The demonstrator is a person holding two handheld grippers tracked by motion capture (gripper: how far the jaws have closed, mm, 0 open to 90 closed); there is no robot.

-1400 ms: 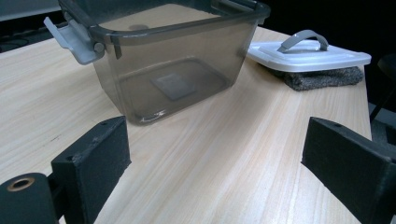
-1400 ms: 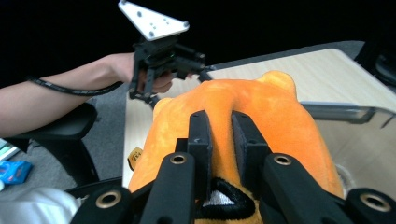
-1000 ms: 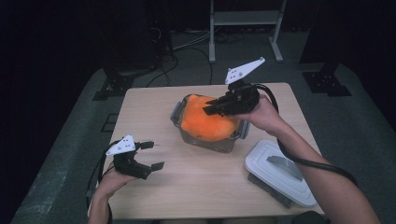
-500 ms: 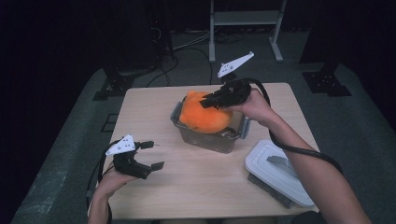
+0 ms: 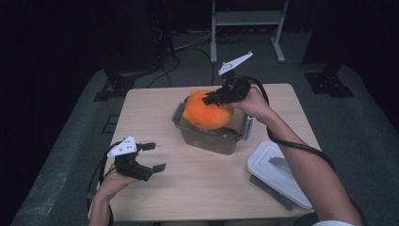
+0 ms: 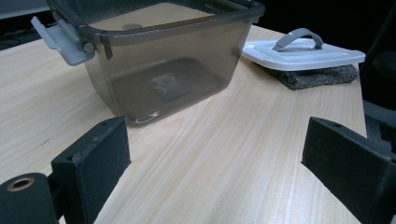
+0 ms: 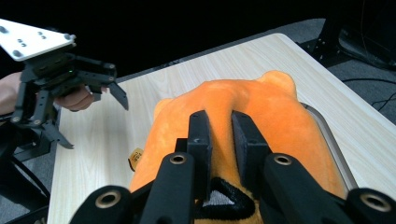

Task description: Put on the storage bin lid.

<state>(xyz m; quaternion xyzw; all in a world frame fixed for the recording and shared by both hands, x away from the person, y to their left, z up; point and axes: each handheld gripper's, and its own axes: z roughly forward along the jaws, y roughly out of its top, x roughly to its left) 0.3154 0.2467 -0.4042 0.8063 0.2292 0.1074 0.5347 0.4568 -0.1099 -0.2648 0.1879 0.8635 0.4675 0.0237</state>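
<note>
**Plush toy at storage box, bench inventory**

Left tool (image 5: 153,157): near the bench's near-left corner, jaws wide apart, nothing between them. White lid (image 5: 277,173): grey handle on top, resting on a dark pad (image 5: 269,187) at the near-right corner. Bench (image 5: 150,117): light wood. Smoky clear box (image 5: 214,136): grey side latches, mid-bench toward the far edge. Orange plush toy (image 5: 205,113): bulging above the box rim. Right tool (image 7: 219,135): jaws pinched on a fold of the plush.

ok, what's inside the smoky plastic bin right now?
An orange plush toy sits partly in the bin, bulging above its rim, pinched by the right gripper. Whatever lies beneath the toy is covered from above.
</note>
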